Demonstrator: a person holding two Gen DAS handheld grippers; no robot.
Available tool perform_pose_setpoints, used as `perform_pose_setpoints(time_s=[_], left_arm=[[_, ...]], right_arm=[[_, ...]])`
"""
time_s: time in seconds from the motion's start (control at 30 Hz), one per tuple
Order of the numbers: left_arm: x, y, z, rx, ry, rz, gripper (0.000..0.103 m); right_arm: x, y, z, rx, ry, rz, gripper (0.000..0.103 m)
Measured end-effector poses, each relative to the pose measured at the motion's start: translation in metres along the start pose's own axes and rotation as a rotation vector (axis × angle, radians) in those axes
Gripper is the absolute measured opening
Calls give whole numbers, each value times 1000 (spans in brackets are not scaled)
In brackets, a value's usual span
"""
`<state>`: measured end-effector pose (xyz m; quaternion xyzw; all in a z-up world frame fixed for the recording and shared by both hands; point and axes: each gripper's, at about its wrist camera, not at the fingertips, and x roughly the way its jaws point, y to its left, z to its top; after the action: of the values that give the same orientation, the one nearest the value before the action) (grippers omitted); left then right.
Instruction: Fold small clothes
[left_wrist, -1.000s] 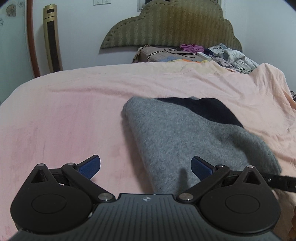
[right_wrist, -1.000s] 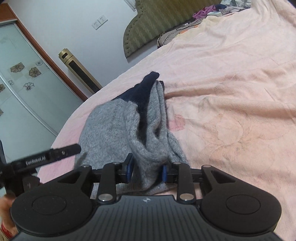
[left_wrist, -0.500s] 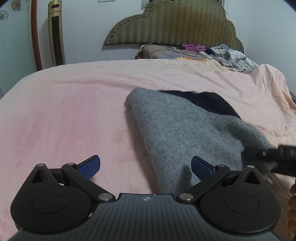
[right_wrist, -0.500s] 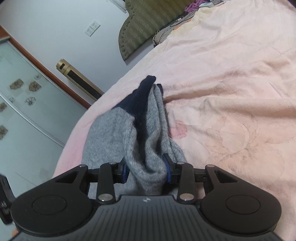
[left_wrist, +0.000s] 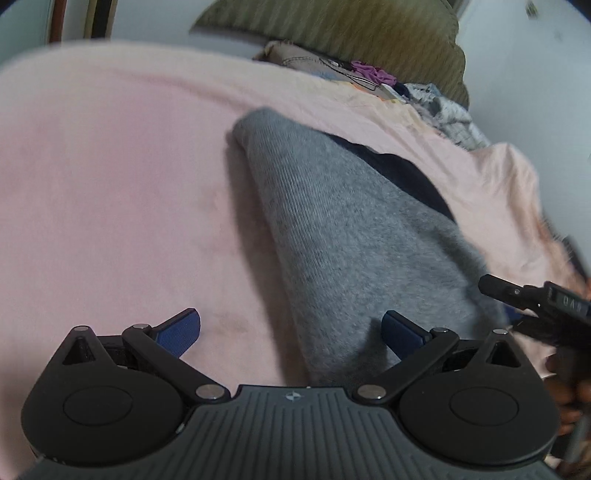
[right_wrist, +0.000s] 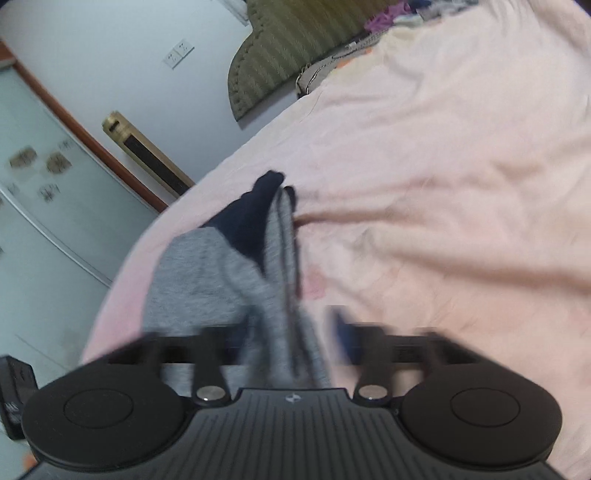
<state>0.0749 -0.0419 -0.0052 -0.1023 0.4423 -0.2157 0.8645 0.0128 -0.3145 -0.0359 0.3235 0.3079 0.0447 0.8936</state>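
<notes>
Your left gripper (left_wrist: 291, 330) gapes wide, the grey garment (left_wrist: 343, 236) on the pink bedspread (left_wrist: 110, 184) reaching between its fingers. Your right gripper (right_wrist: 291, 339) straddles a bunched fold; blur hides whether it grips.

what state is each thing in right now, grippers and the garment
left gripper: open, holding nothing, near edge of garment between its fingers
right gripper: blurred, bunched fabric between its fingers
grey and navy garment: folded over, lying on pink bedsheet
</notes>
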Motion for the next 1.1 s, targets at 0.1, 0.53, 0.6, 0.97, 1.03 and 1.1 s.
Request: perform_pose_setpoints(time_s=[0.1,0.53,0.6,0.97,1.03,1.1], left_arm=[[2,7,5,-32,-17,-51,103],[53,38,46,-304,47,-385,101],[61,36,52,-315,45,-402,100],[80,20,63,-255,12,-335,57],[82,24,63,-257,21,-321,48],[82,29,61,-283,25,-330,42]], right_arm=[[6,-7,5,-14,37,87,81],[77,-19,41,14,189,367,79],[86,-18,46,34,204,400,79],[116,7,49,-28,221,323,39],[117,3,48,1,218,321,35],[117,1,47,16,211,318,33]])
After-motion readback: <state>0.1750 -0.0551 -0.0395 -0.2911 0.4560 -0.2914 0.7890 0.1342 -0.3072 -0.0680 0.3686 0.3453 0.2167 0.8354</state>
